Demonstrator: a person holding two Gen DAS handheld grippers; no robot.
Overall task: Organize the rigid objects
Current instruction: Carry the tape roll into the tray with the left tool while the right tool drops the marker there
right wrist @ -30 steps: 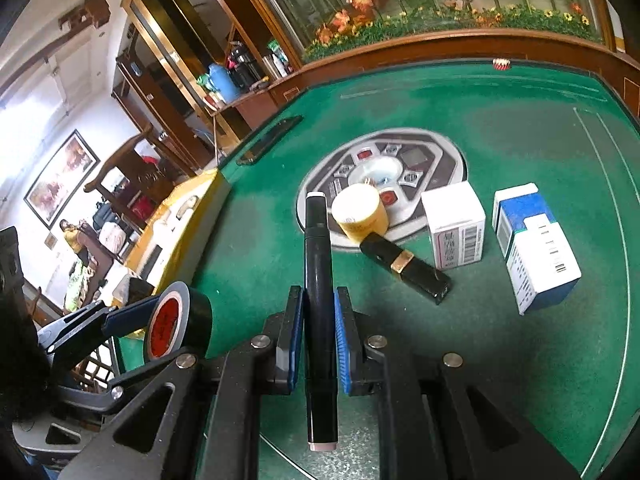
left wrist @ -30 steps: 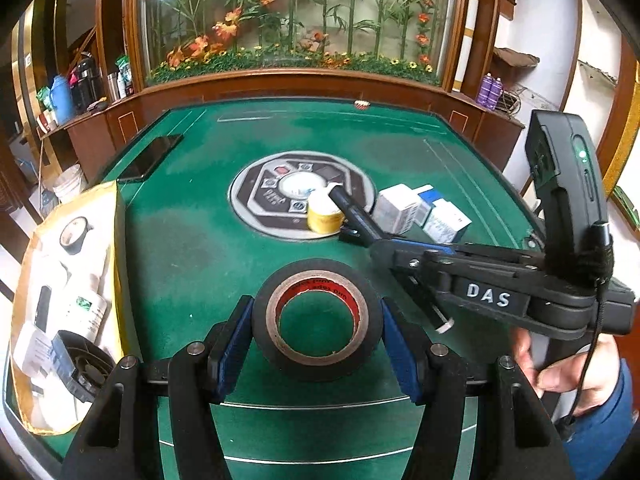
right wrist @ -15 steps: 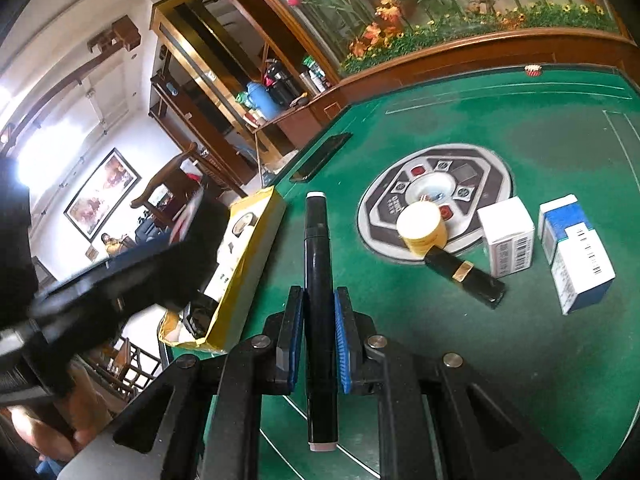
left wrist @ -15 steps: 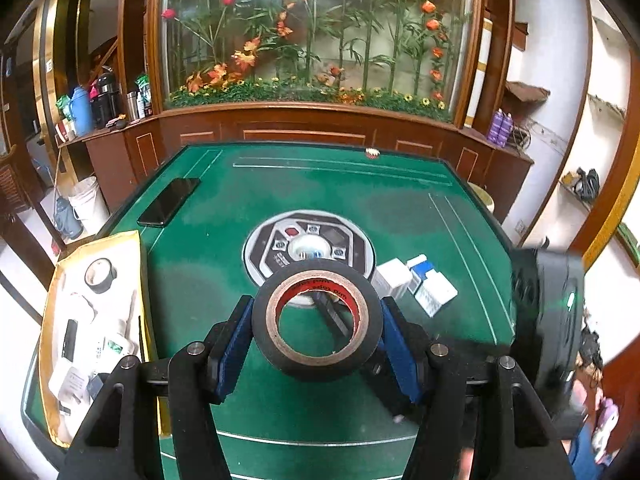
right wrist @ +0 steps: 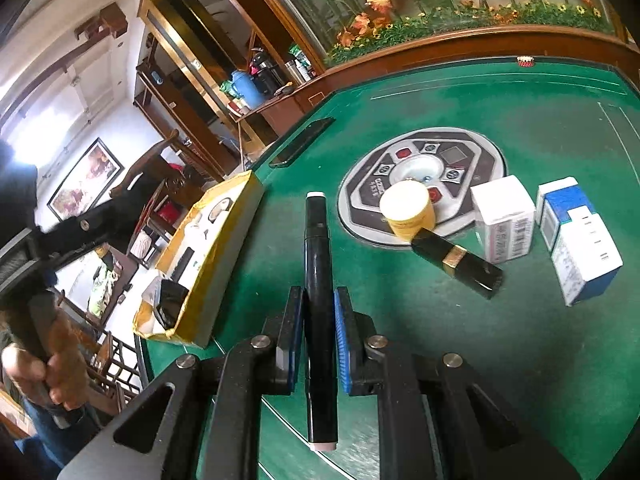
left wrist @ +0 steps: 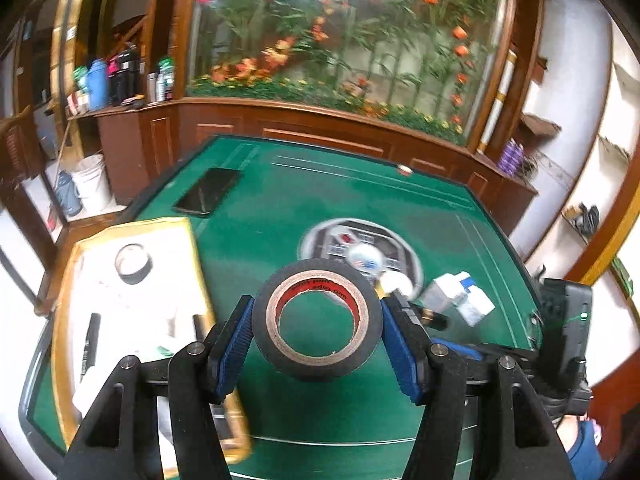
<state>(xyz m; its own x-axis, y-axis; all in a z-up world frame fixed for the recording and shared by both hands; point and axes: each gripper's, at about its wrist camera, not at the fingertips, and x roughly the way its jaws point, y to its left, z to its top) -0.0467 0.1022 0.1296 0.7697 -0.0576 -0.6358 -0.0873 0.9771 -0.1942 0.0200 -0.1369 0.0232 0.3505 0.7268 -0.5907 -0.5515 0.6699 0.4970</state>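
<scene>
My left gripper (left wrist: pixel 316 336) is shut on a black roll of tape (left wrist: pixel 316 318) with a red inner core, held in the air above the green table (left wrist: pixel 320 200). To its left lies the yellow box (left wrist: pixel 132 280) holding another tape roll (left wrist: pixel 134 264) and a black pen. My right gripper (right wrist: pixel 316 340) is shut on a black marker (right wrist: pixel 318 280) that points forward over the felt. On the table ahead sit a yellow jar (right wrist: pixel 408 210), a black lipstick tube (right wrist: pixel 456 258), a white carton (right wrist: pixel 504 216) and a blue-and-white carton (right wrist: pixel 576 236).
A black phone (left wrist: pixel 208 196) lies at the table's far left. The round control panel (right wrist: pixel 424 168) is set in the middle of the felt. A person's hand (right wrist: pixel 52 364) grips the left handle beyond the table's left edge. Wooden cabinets and a flower display ring the far side.
My left gripper has risen and swung left with the tape, so the yellow box now lies just left of it. The right gripper has stayed put with the marker.
</scene>
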